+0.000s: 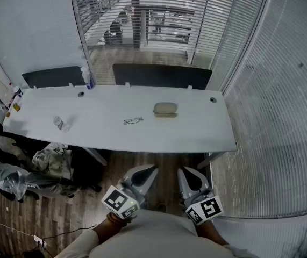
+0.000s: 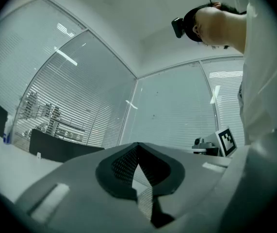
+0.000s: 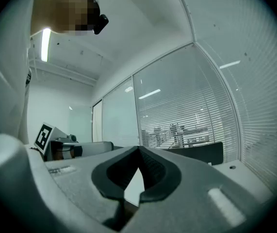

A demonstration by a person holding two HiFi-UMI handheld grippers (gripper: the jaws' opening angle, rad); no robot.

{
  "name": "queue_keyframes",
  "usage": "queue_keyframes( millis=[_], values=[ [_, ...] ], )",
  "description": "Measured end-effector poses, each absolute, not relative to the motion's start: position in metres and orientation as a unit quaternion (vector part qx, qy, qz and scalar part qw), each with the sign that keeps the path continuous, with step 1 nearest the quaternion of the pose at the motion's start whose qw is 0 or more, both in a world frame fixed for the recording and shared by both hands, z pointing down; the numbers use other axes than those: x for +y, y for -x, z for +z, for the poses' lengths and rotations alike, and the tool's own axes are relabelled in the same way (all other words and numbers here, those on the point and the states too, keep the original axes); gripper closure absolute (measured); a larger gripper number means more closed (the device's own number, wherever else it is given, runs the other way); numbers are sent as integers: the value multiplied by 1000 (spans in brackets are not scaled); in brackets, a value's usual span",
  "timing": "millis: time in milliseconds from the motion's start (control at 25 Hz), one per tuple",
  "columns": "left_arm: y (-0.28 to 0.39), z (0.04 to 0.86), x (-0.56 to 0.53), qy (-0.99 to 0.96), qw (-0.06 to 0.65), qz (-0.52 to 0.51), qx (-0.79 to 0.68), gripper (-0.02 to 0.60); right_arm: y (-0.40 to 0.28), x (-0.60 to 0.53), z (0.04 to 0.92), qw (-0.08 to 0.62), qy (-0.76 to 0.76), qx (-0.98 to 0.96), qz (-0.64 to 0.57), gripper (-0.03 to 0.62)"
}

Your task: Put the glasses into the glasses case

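A pair of dark-framed glasses (image 1: 133, 121) lies on the white table (image 1: 105, 128) near its middle. To their right sits a closed beige glasses case (image 1: 165, 109). Both grippers hang well short of the table's near edge, close to the person's body. My left gripper (image 1: 151, 169) is shut with nothing in it, its jaws (image 2: 138, 145) meeting at the tips. My right gripper (image 1: 180, 171) is also shut and empty, its jaws (image 3: 139, 149) touching. Neither gripper view shows the glasses or the case.
A crumpled clear plastic bottle (image 1: 61, 124) lies on the table's left part, and a bottle (image 1: 86, 77) stands at the back edge. Small items sit at the far left end (image 1: 13, 98). Dark chairs (image 1: 161, 75) stand behind the table; bags (image 1: 45, 163) lie under its left side.
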State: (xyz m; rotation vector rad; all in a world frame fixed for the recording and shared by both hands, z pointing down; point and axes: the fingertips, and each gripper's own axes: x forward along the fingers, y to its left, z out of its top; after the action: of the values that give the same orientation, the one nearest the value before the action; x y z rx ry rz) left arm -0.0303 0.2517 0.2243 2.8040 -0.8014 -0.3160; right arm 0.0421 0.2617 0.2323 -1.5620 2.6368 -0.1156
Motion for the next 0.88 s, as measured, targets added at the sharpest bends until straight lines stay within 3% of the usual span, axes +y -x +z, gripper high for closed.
queue_keyframes(
  millis=[880],
  values=[
    [28, 225, 254, -950, 121, -107, -266, 578, -31, 263, 230, 46, 485, 872, -43, 592]
  ],
)
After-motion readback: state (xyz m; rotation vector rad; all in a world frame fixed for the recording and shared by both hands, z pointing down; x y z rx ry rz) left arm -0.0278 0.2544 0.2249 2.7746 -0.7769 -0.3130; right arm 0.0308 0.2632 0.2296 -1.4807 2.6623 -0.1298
